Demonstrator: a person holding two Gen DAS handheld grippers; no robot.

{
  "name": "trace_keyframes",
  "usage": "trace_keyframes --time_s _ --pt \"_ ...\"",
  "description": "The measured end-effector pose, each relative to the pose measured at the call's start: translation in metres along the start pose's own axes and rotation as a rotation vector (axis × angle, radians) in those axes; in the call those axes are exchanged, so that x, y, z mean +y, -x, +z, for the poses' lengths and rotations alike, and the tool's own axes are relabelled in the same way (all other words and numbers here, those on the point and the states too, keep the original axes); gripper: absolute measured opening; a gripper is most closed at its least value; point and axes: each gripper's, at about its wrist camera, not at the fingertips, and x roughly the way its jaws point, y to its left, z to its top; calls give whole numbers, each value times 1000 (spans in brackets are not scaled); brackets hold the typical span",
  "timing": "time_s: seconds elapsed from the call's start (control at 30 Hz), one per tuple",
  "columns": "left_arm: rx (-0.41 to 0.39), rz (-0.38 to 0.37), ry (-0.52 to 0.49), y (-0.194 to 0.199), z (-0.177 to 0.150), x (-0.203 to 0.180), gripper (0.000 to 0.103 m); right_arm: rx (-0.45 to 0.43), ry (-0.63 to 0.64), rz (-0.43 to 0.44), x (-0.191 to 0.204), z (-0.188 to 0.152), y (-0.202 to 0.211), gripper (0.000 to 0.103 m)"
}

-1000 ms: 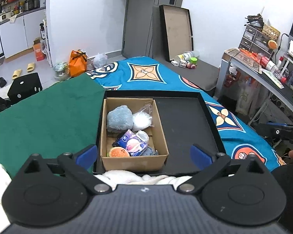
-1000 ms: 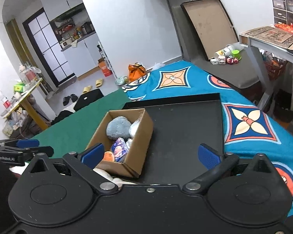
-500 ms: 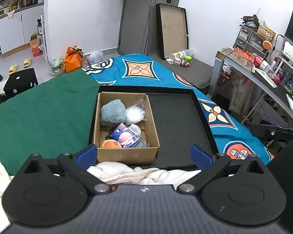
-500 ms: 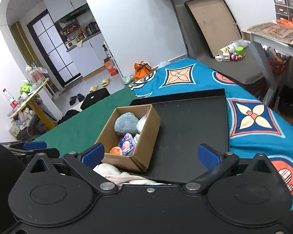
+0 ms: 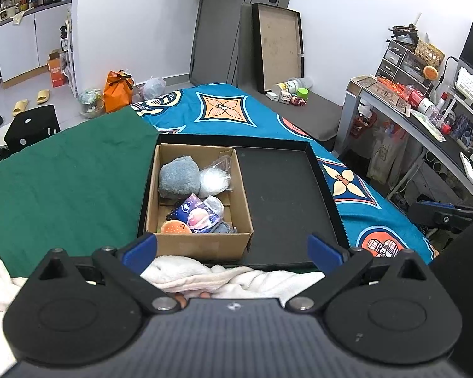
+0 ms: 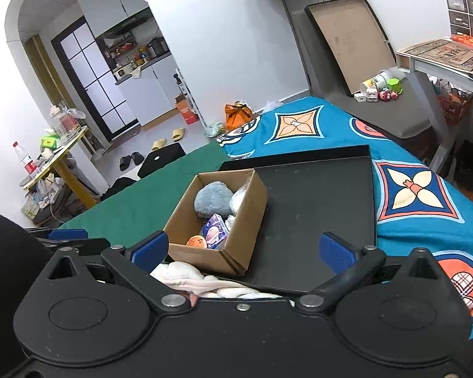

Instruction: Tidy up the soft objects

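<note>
Both grippers have drawn back and up from the cardboard box (image 5: 198, 198), which now sits farther off at 12 o'clock inside the black tray (image 5: 287, 195). The left gripper (image 5: 231, 247) and right gripper (image 6: 242, 247) hang spread, empty. The plush toys look stowed; the white towel (image 5: 205, 275) at 6 o'clock remains.

A lived-in home: patterned bedspread (image 5: 224, 110), kitchen cabinets (image 6: 160, 94), slippers (image 6: 167, 138) on floor.
</note>
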Motion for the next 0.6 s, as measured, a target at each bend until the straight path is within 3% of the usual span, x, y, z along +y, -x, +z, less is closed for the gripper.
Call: trace_keyframes --time_s 0.6 --pt "-6 9 -12 2 1 -2 101 -2 -4 -6 -1 -1 2 103"
